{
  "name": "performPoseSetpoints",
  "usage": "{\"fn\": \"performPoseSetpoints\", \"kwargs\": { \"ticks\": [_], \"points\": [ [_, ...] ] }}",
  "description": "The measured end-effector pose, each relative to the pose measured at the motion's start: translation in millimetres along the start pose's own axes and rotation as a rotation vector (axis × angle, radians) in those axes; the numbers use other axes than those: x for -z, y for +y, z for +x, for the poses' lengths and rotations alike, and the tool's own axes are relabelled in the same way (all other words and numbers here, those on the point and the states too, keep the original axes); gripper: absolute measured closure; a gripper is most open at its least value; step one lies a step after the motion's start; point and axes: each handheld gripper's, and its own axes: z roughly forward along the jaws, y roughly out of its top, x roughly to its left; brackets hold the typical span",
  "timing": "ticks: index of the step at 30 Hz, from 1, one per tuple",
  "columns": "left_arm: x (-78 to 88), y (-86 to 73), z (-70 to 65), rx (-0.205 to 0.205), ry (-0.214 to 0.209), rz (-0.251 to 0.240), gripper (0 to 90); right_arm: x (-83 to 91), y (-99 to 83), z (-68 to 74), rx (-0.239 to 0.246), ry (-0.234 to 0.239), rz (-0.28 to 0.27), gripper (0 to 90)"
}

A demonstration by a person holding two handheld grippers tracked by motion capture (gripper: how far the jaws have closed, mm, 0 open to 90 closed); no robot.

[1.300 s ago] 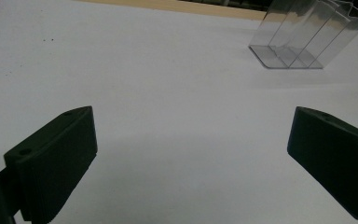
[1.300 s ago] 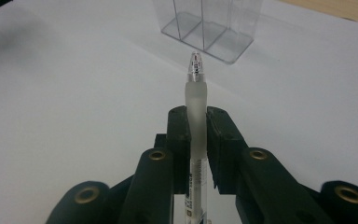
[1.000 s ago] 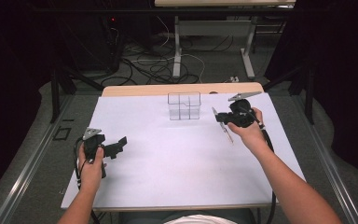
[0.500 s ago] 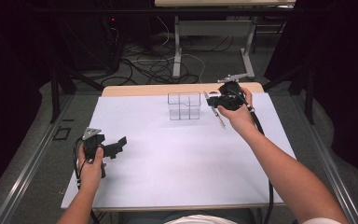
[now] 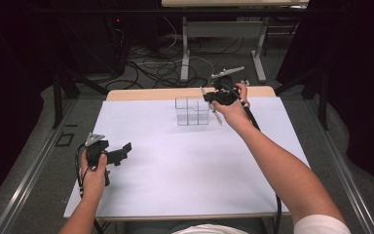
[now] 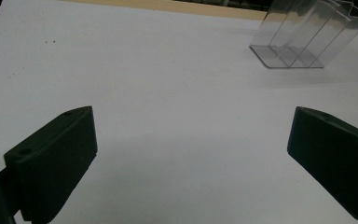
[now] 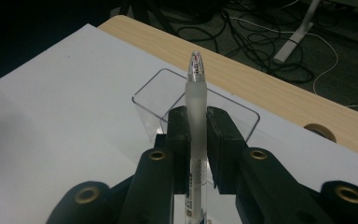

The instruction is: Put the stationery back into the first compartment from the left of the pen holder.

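Note:
A clear plastic organizer (image 5: 192, 111) with several open-topped compartments stands on the white sheet near the table's far edge. My right gripper (image 5: 213, 97) hovers at its upper right corner, shut on a frosted pen (image 5: 217, 116) that slants across the jaws. In the right gripper view the pen (image 7: 196, 88) stands upright between the jaws of the right gripper (image 7: 197, 114), its tip over the organizer (image 7: 154, 91). Low at the table's left my left gripper (image 5: 121, 152) is held open, with nothing in it. In the left gripper view the left gripper (image 6: 191, 154) faces the organizer (image 6: 303, 42), far ahead.
The white sheet (image 5: 185, 165) covers most of the table. A bare wooden strip (image 5: 146, 93) runs along the far edge, with a cable hole (image 7: 319, 131) in it. Cables and table legs (image 5: 185, 53) lie on the floor beyond.
My right gripper has carried the pen away from the person and leftward, from the right of the organizer up to its far right corner. The left gripper has stayed put.

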Motion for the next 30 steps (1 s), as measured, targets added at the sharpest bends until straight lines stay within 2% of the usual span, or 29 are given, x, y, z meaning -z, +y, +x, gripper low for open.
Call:
{"fn": "performPoseSetpoints", "kwargs": {
  "ticks": [6,14,23,25,30],
  "points": [
    [0.5,0.1,0.5,0.004,-0.004,-0.003,1.3,-12.3,12.2,8.1,-0.013,-0.015,-0.012,80.3],
    [0.4,0.4,0.2,0.001,-0.005,-0.001,1.3,-28.3,27.2,18.0,-0.004,-0.039,-0.021,80.4],
    [1.0,0.3,0.0,0.005,-0.010,-0.007,1.2,-42.9,43.0,28.7,0.030,-0.043,-0.075,80.3],
    [1.1,0.3,0.1,0.018,-0.013,-0.012,1.3,-47.9,45.5,30.8,0.034,-0.046,-0.087,80.3],
    [1.5,0.2,1.2,0.019,-0.017,-0.005,1.3,-61.1,49.1,33.8,0.023,-0.053,-0.106,80.3]
  ]
}}
